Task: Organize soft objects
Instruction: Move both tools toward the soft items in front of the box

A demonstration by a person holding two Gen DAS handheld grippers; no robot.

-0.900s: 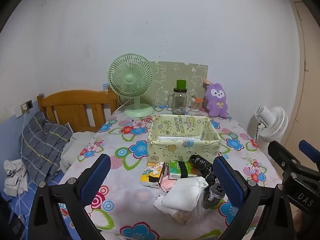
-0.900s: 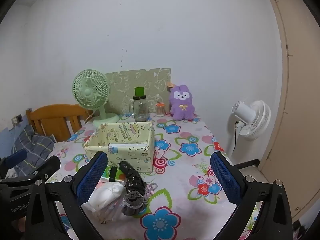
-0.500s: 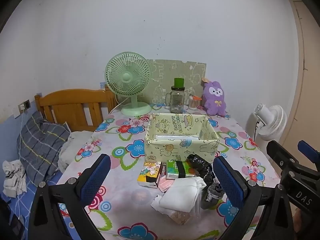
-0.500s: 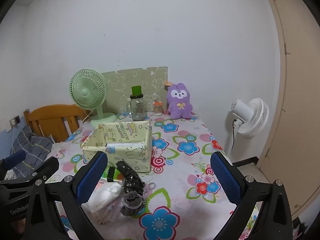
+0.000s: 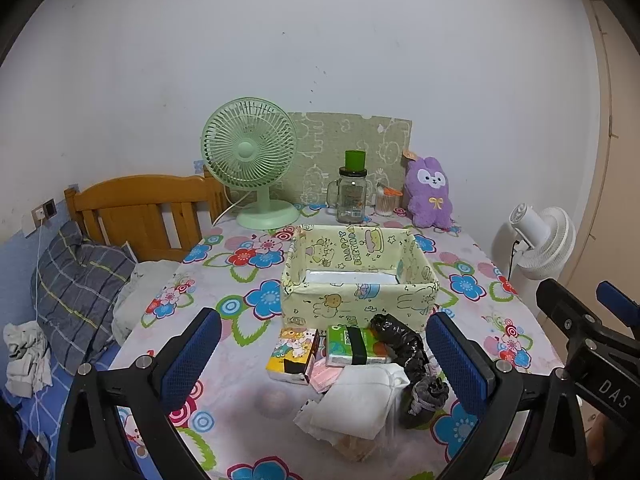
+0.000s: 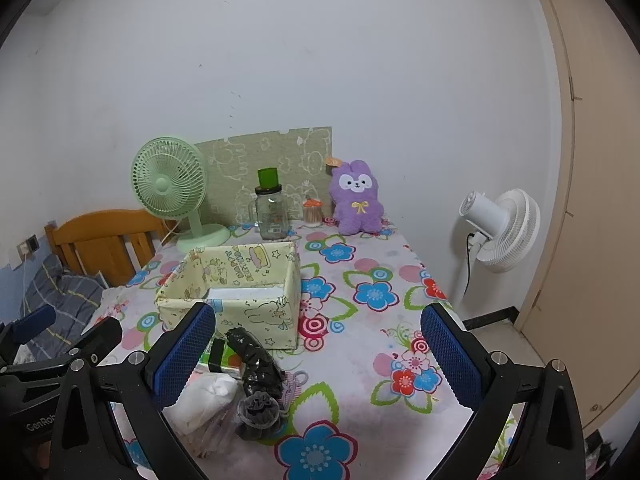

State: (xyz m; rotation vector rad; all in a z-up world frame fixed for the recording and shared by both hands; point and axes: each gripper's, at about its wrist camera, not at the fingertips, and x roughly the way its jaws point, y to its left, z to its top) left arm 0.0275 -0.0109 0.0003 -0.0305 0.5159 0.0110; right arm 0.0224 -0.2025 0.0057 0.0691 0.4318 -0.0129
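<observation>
While hand-held gripper (image 5: 324,360) gapes, white cloth (image 5: 356,400) between

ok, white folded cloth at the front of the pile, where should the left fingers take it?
Take the white folded cloth across its thick middle, coming from above. It lies flat on top of the pile, with the black bag tight on its right, so a side approach looks blocked. The left gripper is open.

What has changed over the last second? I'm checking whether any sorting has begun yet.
Nothing has been picked up or let go. Both views have only drifted slightly; the left gripper and right gripper are open and empty as before. The yellow box, the white cloth, the tissue packs and the black bundle lie where they were.
</observation>
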